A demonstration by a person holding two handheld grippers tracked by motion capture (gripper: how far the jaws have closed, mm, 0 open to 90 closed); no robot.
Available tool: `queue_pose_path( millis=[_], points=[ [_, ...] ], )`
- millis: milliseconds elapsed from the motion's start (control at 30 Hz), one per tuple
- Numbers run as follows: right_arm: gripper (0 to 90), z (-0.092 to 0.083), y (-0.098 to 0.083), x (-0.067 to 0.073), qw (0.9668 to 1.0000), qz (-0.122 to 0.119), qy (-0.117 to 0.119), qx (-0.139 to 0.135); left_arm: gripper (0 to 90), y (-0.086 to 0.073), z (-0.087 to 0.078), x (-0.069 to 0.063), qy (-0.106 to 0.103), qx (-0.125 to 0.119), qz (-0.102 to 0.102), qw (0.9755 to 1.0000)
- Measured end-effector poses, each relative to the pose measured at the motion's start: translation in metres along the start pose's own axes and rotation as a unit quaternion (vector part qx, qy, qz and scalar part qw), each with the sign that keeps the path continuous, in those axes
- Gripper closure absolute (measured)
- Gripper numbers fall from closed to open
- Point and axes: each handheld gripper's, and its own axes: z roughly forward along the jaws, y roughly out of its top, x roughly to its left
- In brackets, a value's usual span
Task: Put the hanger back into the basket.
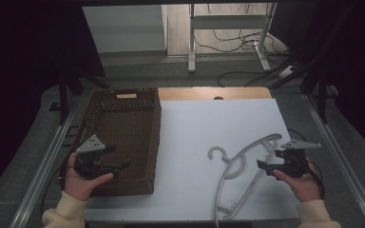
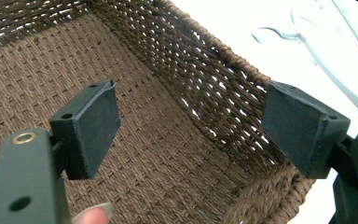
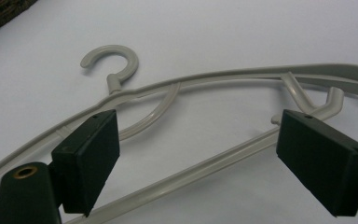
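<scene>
White table (image 1: 195, 123); basket (image 1: 123, 137) left, seemingly empty; hanger (image 1: 247, 166) right | both hand-held grippers agape, unobstructed

In the high view, the hanger's (image 1: 247, 166) lower end ran off the bottom edge, and the left hand (image 1: 83, 178) hid the basket's (image 1: 123, 128) near left corner. The right gripper view cut the hanger (image 3: 223, 81) at the right edge.
</scene>
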Motion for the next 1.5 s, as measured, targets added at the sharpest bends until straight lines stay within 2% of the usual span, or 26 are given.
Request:
queue_pose_path(
  millis=[533,967,1300,1500],
  points=[
    [14.7,-0.002,0.001,0.001,1.0,0.001,0.004,-0.003,19.2,-0.001,-0.001,-0.001,-0.002,-0.001,-0.001,1.0],
    [17.0,-0.001,0.009,0.007,0.9998,0.015,0.011,0.0,19.2,-0.007,-0.004,-0.003,-0.002,0.002,-0.002,1.0],
    [18.8,0.007,0.019,0.014,0.9993,0.027,0.012,0.024,19.0,-0.006,-0.003,-0.005,-0.003,0.005,0.002,1.0],
    [23.4,0.024,0.026,0.019,0.9978,0.041,0.003,0.052,19.0,-0.006,-0.005,-0.004,-0.001,0.001,0.0,1.0]
  ],
)
